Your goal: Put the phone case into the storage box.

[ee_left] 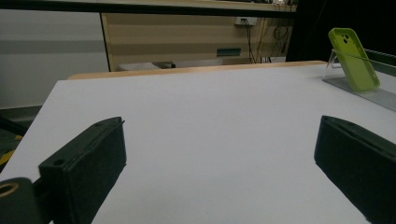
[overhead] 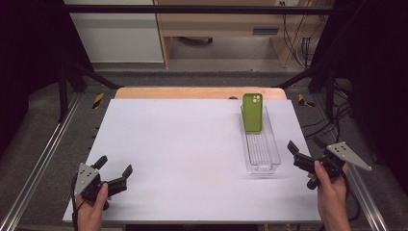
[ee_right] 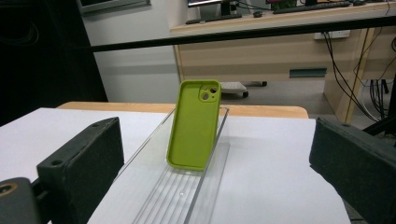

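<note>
High view: mounted above the near edge, aimed forward and down, whole white table (overhead: 192,144) covered, floor and desk behind included. Left gripper view: set low over the near-left corner, aimed across the tabletop toward the far right; green phone case (ee_left: 353,59) seen far off. Right gripper view: held low at the right side, aimed along the clear tray (ee_right: 187,196), case much nearer. Case and tray are shared by all three views.

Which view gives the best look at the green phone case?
The right gripper view: the green silicone phone case stands close and centred, leaning on the far end of the clear plastic tray, camera cutout plain. The high view shows it small from above. The left gripper view catches it far off at the right edge.
</note>
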A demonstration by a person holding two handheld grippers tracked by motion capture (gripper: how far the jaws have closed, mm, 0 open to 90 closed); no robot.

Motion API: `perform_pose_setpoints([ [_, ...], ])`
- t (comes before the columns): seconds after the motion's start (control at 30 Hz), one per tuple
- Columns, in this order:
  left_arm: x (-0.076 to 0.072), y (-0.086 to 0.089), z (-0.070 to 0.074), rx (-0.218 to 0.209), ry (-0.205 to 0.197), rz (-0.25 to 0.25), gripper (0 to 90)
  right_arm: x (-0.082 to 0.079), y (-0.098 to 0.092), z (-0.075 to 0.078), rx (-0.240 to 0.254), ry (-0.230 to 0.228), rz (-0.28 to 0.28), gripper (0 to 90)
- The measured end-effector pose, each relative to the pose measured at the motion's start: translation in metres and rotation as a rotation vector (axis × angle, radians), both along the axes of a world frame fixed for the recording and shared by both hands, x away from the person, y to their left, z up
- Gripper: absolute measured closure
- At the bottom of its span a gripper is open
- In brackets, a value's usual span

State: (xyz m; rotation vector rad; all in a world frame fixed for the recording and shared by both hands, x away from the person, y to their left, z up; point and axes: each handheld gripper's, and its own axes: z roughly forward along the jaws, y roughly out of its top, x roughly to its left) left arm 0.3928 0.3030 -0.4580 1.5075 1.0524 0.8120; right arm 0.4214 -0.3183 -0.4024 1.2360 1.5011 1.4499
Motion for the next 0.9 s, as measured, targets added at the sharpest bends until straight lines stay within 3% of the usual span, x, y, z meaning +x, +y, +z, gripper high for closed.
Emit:
perform_pose_setpoints([
  [0.47, -0.002, -0.004, -0.002, 0.000, 0.009, -0.006, 1.7, -0.009, 0.001, -0.013, -0.006, -0.001, 0.021, 3.4],
  [0.9, -0.009, 0.000, -0.002, 0.009, 0.007, -0.005, 1.6, -0.018, 0.004, -0.023, -0.041, -0.042, 0.031, 3.1],
])
